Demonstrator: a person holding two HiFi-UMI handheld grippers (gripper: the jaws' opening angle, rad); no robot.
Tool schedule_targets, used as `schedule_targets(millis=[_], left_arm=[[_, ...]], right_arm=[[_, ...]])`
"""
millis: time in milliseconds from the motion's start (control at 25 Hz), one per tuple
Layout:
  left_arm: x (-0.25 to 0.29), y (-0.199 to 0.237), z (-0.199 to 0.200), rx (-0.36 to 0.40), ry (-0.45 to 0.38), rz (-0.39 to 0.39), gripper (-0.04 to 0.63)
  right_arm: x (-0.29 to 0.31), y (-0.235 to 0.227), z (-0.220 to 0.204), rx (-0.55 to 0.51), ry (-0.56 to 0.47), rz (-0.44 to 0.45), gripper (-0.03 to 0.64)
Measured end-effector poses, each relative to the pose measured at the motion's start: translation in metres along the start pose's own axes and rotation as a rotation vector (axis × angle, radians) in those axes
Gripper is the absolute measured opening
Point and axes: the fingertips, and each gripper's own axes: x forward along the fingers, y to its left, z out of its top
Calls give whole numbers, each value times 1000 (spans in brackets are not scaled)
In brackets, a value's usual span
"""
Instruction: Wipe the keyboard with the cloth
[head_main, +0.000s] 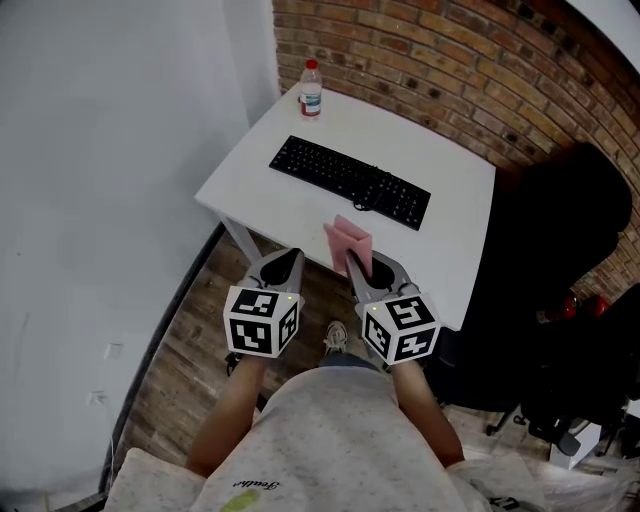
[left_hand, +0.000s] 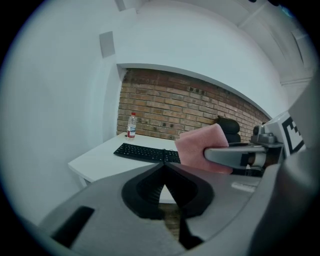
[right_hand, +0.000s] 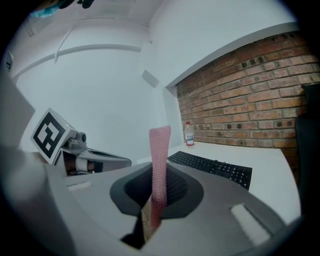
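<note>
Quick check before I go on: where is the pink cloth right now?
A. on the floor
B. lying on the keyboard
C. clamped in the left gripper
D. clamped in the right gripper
D: the right gripper is shut on the pink cloth, which stands upright between its jaws.

A long black keyboard (head_main: 350, 181) is lying across a white rectangular table (head_main: 450, 230), a clear plastic bottle (head_main: 311, 89) is standing behind it at the far corner, and a folded pink cloth (head_main: 349, 241) is hanging near the front edge.
</note>
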Motion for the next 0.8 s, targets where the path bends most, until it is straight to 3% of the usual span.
schedule_targets(millis=[440,800], left_arm=[[87,19,33,-17,51,1,-3],[143,28,38,17,129,15,-3]], right_arm=[[61,-59,14,42,51,43,23],[91,-99,9,118,70,79,23]])
